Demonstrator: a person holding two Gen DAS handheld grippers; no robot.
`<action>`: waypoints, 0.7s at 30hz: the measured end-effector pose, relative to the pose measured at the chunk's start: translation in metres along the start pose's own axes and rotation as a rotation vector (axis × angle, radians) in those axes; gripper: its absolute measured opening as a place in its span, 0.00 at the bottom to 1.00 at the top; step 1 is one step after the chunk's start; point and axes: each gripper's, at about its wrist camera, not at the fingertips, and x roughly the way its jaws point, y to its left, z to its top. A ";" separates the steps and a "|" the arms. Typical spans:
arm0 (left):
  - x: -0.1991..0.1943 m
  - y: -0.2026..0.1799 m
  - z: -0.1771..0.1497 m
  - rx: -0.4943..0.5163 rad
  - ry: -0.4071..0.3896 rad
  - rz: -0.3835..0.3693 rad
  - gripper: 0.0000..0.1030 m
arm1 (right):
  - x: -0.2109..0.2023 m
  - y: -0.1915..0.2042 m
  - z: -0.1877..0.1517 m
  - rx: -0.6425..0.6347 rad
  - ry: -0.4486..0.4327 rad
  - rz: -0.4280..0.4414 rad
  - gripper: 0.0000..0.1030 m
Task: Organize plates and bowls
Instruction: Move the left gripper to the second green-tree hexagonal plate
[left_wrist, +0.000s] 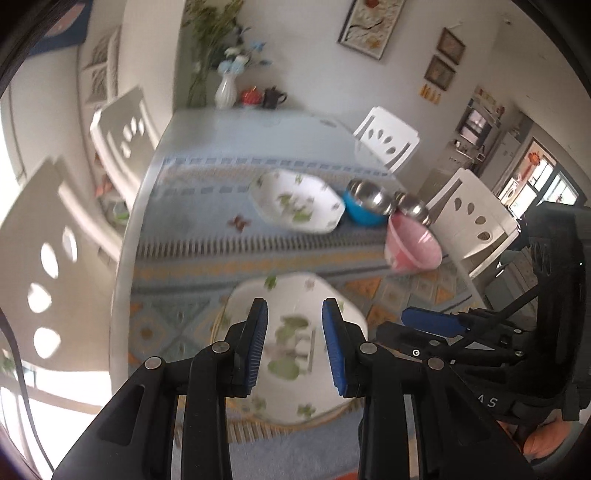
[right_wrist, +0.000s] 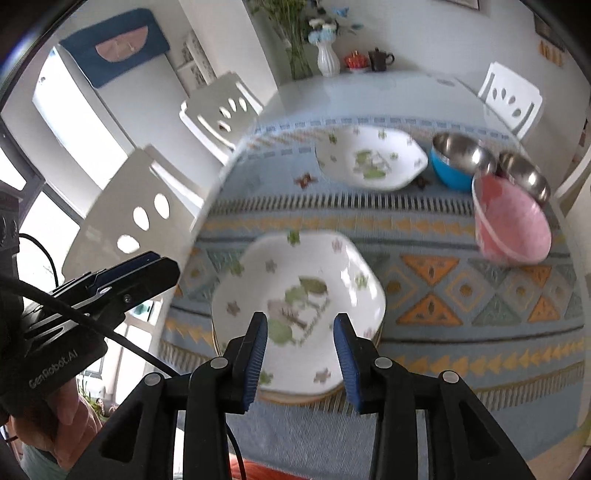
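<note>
Two floral plates sit on a patterned tablecloth (right_wrist: 461, 291): the near plate (right_wrist: 295, 306) lies below both grippers, the far plate (right_wrist: 369, 158) behind it. Rightward stand three bowls: a blue bowl (right_wrist: 458, 162), a steel bowl (right_wrist: 524, 177) and a tilted pink bowl (right_wrist: 513, 225). The left gripper (left_wrist: 294, 347) and right gripper (right_wrist: 300, 354) both hang above with jaws apart, holding nothing.
</note>
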 end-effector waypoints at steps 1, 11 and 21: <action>-0.001 -0.003 0.006 0.010 -0.013 0.004 0.27 | -0.004 -0.001 0.007 -0.003 -0.018 -0.001 0.39; 0.018 0.007 0.074 0.041 -0.055 0.005 0.34 | -0.012 -0.026 0.070 0.104 -0.131 0.015 0.53; 0.107 0.039 0.135 0.118 0.013 -0.017 0.51 | 0.058 -0.059 0.115 0.307 -0.044 -0.088 0.53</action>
